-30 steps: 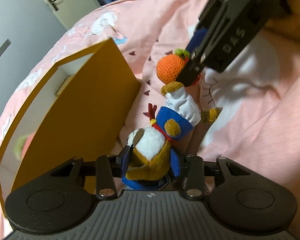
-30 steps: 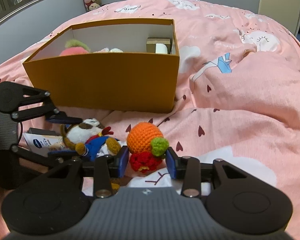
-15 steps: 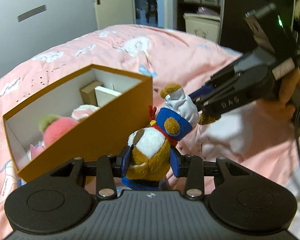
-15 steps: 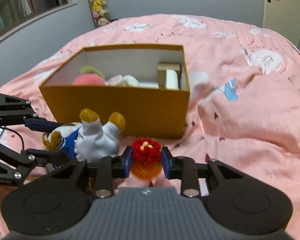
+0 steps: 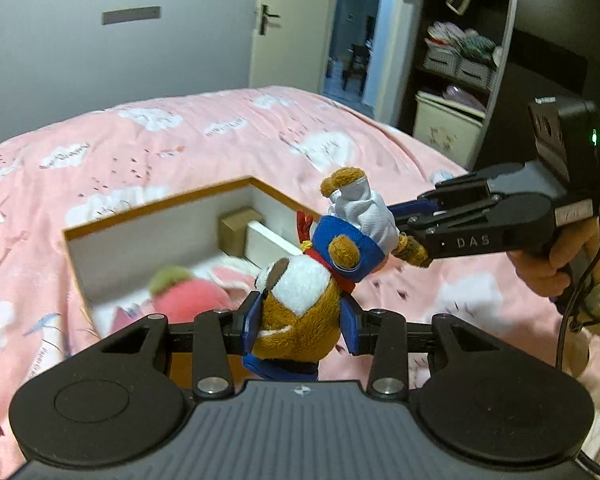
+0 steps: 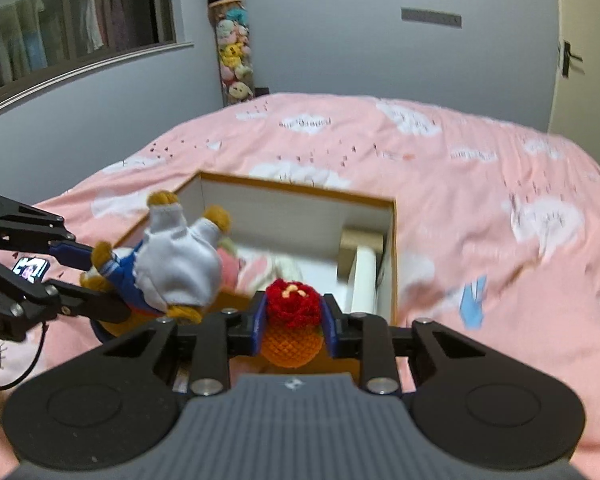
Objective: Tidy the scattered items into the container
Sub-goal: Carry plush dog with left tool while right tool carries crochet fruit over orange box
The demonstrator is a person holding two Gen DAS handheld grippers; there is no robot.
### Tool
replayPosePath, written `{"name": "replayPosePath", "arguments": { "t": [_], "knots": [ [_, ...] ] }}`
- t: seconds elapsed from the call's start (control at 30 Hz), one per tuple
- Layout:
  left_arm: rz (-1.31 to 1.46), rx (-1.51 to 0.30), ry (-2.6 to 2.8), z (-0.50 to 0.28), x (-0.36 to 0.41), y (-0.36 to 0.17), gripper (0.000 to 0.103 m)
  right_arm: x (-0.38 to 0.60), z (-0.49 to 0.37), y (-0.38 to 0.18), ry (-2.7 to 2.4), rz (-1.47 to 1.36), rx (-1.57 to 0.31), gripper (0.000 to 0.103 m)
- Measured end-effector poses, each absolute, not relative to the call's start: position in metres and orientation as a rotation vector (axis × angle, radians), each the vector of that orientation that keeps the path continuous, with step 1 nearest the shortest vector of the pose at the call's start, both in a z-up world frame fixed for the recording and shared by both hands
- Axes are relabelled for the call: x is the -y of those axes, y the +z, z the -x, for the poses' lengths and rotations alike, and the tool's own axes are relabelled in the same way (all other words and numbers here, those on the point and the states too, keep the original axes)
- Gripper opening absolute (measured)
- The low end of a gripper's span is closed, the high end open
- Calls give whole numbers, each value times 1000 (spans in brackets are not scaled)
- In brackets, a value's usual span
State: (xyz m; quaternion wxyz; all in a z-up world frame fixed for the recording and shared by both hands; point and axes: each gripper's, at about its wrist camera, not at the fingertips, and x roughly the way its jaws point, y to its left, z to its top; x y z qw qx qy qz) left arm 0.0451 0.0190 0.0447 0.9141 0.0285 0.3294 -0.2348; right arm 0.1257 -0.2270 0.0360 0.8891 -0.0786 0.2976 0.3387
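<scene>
The left gripper (image 5: 302,322) has its jaws clamped on a brown plush bear (image 5: 300,304) in blue and white, held head-down above the near edge of the open cardboard box (image 6: 300,192) on the pink bed (image 6: 460,168). The right gripper (image 6: 293,326) — jaws just closing — pinches an orange crocheted toy (image 6: 292,344) with a red top, also over the box's near wall. Inside lie a pink plush (image 5: 188,300) and small cartons (image 6: 360,248).

Left black two-finger gripper (image 5: 300,322): blue pads clamped, angled downward. Right black two-finger gripper (image 6: 293,322): clamped, hand (image 5: 556,264) on its handle.
</scene>
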Motion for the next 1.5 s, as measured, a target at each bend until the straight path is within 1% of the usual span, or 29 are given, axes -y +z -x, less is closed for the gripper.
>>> {"name": "replayPosePath", "arguments": {
  "t": [0.13,0.3,0.47,0.63,0.8,0.87,1.03,1.37,1.5],
  "knots": [
    [-10,-670,-439,-63,-32,58,46,216,-151,41,709,202,-616,31],
    [34,-669,-399,-89,-44,72,47,202,-190,37,727,228,-668,31],
    [122,-723,-360,-126,-48,71,46,183,-218,22,726,291,-736,31],
    [269,-768,-376,-155,-47,55,46,175,-237,10,712,252,-807,31],
    [513,-828,-406,-183,-42,28,46,183,-231,17,681,237,-774,31],
    [569,-838,-381,-193,-37,17,46,189,-227,21,663,249,-752,31],
    [631,-856,-330,-210,-22,-6,46,203,-219,29,634,252,-724,31],
    [644,-1010,-232,-228,-3,-34,47,209,-220,26,628,235,-726,31],
    [684,-1076,-202,-236,-2,-54,47,207,-222,24,634,232,-728,31]
  ]
}}
